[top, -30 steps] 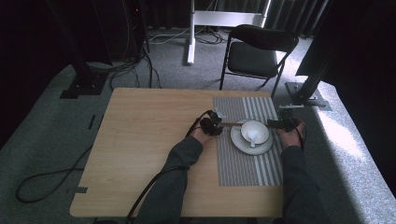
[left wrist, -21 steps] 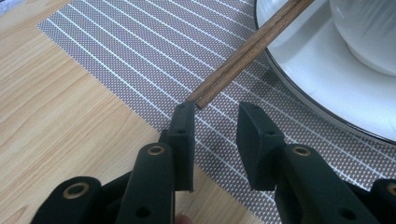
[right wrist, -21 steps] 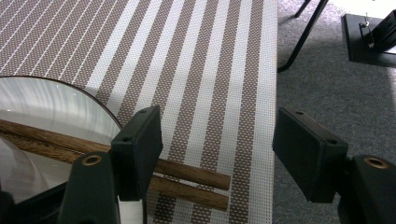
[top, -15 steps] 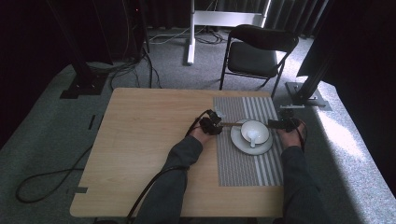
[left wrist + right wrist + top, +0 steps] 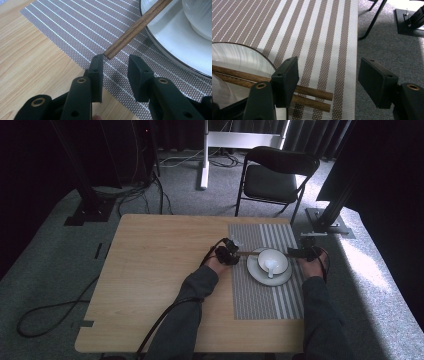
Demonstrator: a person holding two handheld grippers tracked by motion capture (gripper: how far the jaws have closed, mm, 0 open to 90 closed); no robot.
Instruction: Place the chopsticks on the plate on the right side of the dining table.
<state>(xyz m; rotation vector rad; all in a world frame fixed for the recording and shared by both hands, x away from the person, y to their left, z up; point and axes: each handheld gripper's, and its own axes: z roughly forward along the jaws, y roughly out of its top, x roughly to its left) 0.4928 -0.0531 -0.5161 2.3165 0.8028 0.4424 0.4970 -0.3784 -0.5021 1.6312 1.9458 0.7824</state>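
A wooden counter (image 5: 150, 270) stood on a grey carpet, and a black chair (image 5: 275, 175) stood behind it. A striped mat (image 5: 265, 305) lay on the right part of the counter. On the mat sat a white plate (image 5: 252, 270) with a dark rim, and a white cup (image 5: 272, 261) sat on the plate. Something small and white lay in the cup, too small to tell what.

Two brown chopsticks (image 5: 312, 96) lay side by side across the far part of the plate. Their right ends stuck out past the rim onto the mat. At the left, one stick end (image 5: 130, 31) poked out over the mat past the plate's rim.

The left claw (image 5: 229, 254) was at the left edge of the mat, just beside the plate. In the left gripper view its jaws were a little apart and held nothing. The stick end sat just in front of the gap, close to the left jaw.

The right claw (image 5: 306, 252) was at the right edge of the mat, near the plate. In the right gripper view its jaws were wide apart and held nothing. The sticks' right ends showed just past its left jaw. Its right jaw hung out over the carpet (image 5: 387, 47), past the counter's edge.

The person's sleeves (image 5: 190, 315) came in from the bottom.
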